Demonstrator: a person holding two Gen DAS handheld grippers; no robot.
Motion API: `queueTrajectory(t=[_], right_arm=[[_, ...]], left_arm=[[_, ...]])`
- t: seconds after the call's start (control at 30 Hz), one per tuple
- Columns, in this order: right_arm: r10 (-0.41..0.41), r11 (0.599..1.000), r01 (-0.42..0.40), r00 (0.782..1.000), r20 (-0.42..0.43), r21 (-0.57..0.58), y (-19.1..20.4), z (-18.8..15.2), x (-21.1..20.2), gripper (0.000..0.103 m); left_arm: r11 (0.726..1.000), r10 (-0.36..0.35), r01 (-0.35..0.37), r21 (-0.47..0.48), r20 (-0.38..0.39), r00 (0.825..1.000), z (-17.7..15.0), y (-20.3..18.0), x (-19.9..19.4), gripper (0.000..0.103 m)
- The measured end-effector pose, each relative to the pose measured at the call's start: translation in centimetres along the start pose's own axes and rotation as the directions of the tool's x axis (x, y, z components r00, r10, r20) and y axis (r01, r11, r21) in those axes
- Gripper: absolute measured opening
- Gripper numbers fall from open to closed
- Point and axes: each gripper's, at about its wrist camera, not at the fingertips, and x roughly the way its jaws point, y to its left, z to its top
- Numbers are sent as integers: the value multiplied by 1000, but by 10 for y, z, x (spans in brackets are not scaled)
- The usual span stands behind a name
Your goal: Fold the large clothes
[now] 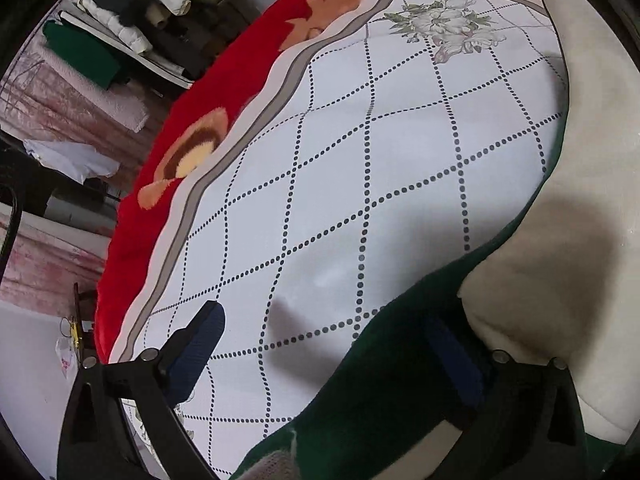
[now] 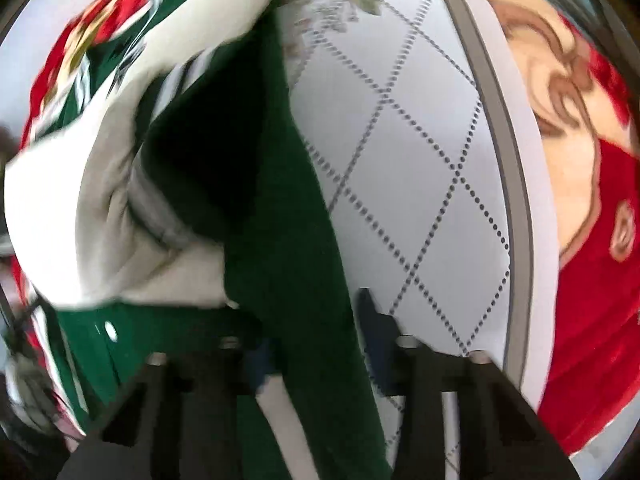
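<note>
Green-and-cream garment (image 2: 280, 240) runs between the right gripper (image 2: 316, 344) jaws, narrowed around its edge; left gripper (image 1: 332, 344) gapes wide beside it. Folding looks barely begun.

Dark green and cream garment (image 1: 540, 280) – on a white sheet (image 1: 360, 152) with dotted grey diamonds. Red blanket (image 1: 132, 240) beneath, peach-and-brown flowers.

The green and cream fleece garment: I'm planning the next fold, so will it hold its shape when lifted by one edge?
Probably not: the green and cream fleece garment bunches in soft folds, so it will likely sag. Its thick pile suggests some bulk and little slipping on the dotted white sheet.
</note>
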Motion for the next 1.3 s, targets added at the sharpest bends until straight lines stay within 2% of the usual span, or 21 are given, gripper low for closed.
queueTrajectory(t=[0.1,0.17,0.33,0.37,0.43,0.57,0.6,0.63,0.7,0.77,0.87,0.9,0.93,0.97,1.0,1.03,1.13,1.17,1.2,1.27,1.3], right_arm=[[1,966,-12,999,43,259,-58,3,-2,29],[97,916,-106,994,44,387,-86,1,3,27],[-28,972,29,1000,-8,234,-56,0,-12,31],[-14,971,17,1000,-15,239,-55,-3,-17,32],[14,961,-11,1000,-11,276,-55,-12,-33,44],[132,942,-153,987,88,298,-42,-27,-74,46],[182,937,-210,976,122,279,-31,-27,-84,52],[217,935,-247,966,141,256,-20,-23,-89,68],[257,938,-286,953,162,195,1,-15,-85,86],[241,950,-267,957,163,161,18,-5,-71,86],[257,951,-267,963,76,157,28,25,-27,86],[244,957,-248,969,49,151,34,31,-12,84],[216,966,-221,975,48,136,36,40,-1,60],[181,975,-186,982,51,119,45,49,2,47],[141,982,-149,987,74,112,55,56,1,19],[114,986,-126,987,113,110,59,57,-6,12],[61,978,-115,956,286,176,46,56,-50,10],[42,975,-106,952,304,196,41,55,-55,10],[20,973,-86,957,289,216,35,58,-53,10],[-1,969,-32,991,136,246,31,68,-20,11],[14,963,-39,996,93,268,28,70,-10,17]], left_arm=[[1000,-12,12,0,-1,1000,0,2,-1,103],[1000,-17,17,1,-3,1000,1,2,0,103],[1000,-25,25,-6,-8,1000,4,6,1,103],[1000,-26,26,-9,-7,1000,4,7,1,103],[999,-32,32,-14,-11,999,5,11,1,103],[998,-69,69,-11,27,997,1,21,-23,103],[997,-83,83,-2,42,996,-1,22,-31,103],[995,-99,99,7,57,993,-2,23,-39,103],[993,-119,117,23,78,990,-3,24,-54,103],[990,-140,139,17,93,986,4,24,-64,103],[986,-165,166,2,122,979,19,18,-74,103],[985,-171,172,3,127,977,24,16,-74,103],[983,-184,185,8,136,973,30,10,-76,103],[982,-190,190,15,144,971,35,5,-79,103],[981,-196,194,26,159,968,40,-3,-82,103],[980,-199,195,44,178,964,46,-12,-84,103],[981,-186,170,94,204,961,60,-35,-80,103],[980,-180,159,118,192,965,66,-47,-70,103],[980,-172,149,135,177,969,70,-55,-62,103],[976,-127,104,190,111,986,76,-78,-30,103],[975,-117,96,199,94,989,77,-82,-19,103]])
